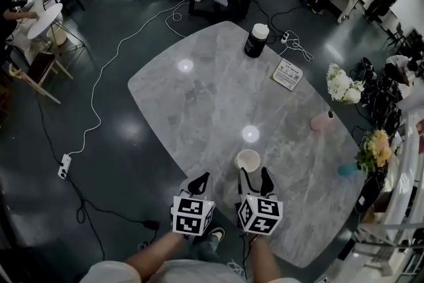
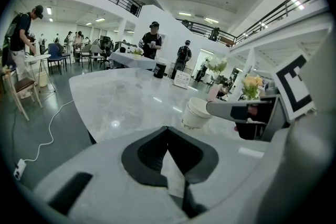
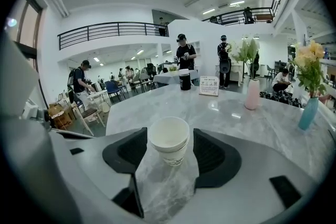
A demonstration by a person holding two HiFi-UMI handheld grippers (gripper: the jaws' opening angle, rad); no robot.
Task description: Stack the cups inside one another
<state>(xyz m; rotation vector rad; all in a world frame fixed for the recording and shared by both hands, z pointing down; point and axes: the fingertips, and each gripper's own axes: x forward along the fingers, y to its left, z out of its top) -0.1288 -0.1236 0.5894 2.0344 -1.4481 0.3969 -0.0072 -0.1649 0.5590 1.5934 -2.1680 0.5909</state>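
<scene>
While free between right gripper jaws, nested cups upright (mouths up).

White paper cups, nested into one short stack, one rim showing close above another. Stands upright, mouth up, empty inside, faint print on the outer wall. Sits on the grey marble table near its close edge, between the wide-spread jaws of the right gripper.
</scene>
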